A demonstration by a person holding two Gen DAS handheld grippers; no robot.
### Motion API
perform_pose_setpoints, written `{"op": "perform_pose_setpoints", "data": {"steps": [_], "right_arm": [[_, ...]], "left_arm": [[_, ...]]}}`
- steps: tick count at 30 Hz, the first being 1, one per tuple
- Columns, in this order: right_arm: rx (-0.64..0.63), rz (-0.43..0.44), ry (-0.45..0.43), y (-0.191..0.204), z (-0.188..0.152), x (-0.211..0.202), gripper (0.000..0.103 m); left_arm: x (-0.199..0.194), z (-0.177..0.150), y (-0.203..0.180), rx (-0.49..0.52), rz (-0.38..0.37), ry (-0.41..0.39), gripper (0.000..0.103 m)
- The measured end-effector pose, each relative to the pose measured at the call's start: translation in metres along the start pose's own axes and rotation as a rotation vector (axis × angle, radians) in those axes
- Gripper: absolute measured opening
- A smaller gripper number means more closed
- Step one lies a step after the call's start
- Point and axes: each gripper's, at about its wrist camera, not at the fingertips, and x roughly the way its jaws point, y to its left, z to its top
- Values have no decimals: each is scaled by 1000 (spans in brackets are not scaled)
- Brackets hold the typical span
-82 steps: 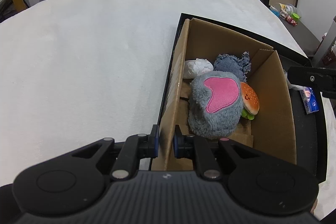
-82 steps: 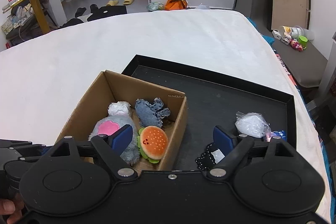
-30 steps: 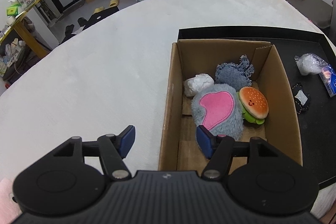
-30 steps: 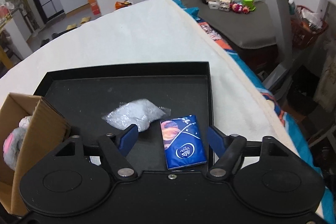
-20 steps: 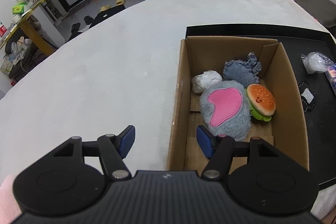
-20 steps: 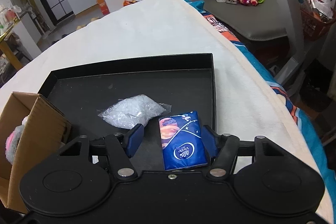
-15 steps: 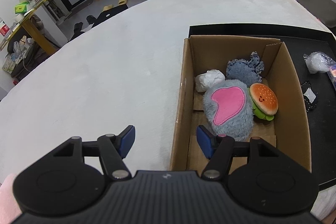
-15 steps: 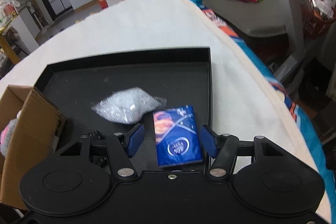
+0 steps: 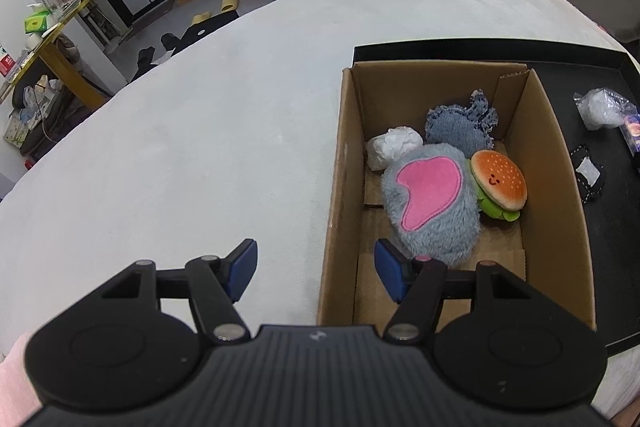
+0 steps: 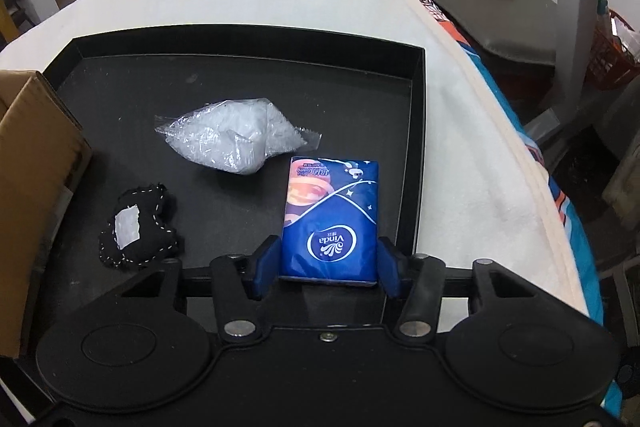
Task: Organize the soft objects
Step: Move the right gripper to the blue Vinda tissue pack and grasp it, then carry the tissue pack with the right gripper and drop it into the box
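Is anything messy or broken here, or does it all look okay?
Nothing looks broken or spilled. Three soft things still lie loose on the black tray and not in the cardboard box: a crinkly clear bag, a small black pouch and the blue tissue pack between the right gripper's pads.

tissue pack (image 10: 330,223): glossy blue plastic wrap
tray (image 10: 240,39): matt black
box (image 9: 560,195): plain brown cardboard
grey toy (image 9: 440,219): shaggy plush
bag (image 10: 236,139): clear crinkled plastic
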Motion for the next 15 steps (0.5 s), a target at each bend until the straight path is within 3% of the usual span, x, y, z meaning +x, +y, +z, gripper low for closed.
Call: {"op": "perform_pose_setpoints", "data": {"steps": [15], "right_arm": [[74,11,-21,0,5,-32,50]], "left_arm": [[7,-6,5,-16,-4,20,63]]}}
